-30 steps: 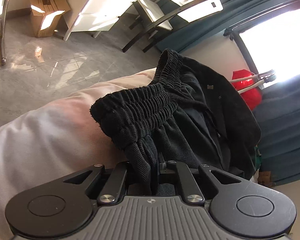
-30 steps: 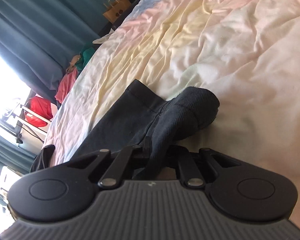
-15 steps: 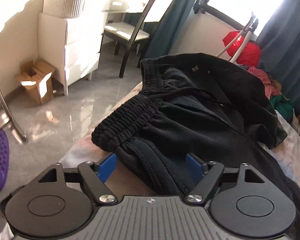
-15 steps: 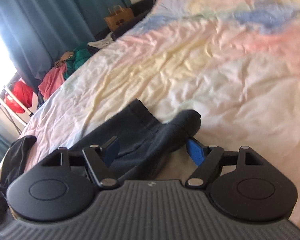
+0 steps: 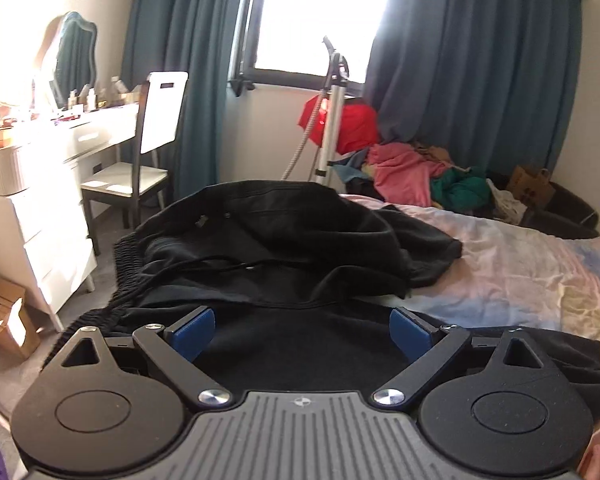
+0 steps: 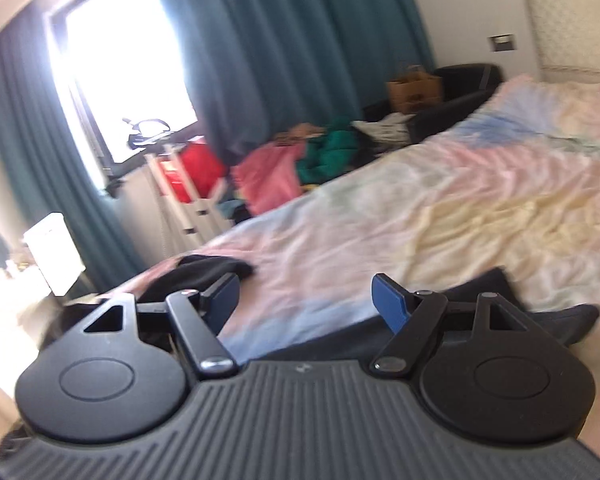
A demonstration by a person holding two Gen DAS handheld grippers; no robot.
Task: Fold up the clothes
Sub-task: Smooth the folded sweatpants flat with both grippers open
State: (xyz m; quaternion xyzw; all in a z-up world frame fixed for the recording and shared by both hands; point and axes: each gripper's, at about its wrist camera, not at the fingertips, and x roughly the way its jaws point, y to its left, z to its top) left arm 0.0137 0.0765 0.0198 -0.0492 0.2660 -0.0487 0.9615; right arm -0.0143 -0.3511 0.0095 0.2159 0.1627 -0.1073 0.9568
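**Black trousers on bed, both grippers released**

Item: black cotton trousers with ribbed elastic waistband (image 5: 284, 264), lying crumpled on the pastel tie-dye bedsheet (image 5: 512, 264) near the bed's edge; a leg end (image 6: 548, 320) shows in the right view.
Left gripper (image 5: 302, 330): blue pads spread wide, gripping nothing, above the dark fabric.
Right gripper (image 6: 305, 298): likewise released (view blurred).
Background: teal curtains (image 5: 472, 64), white chair (image 5: 148, 148).
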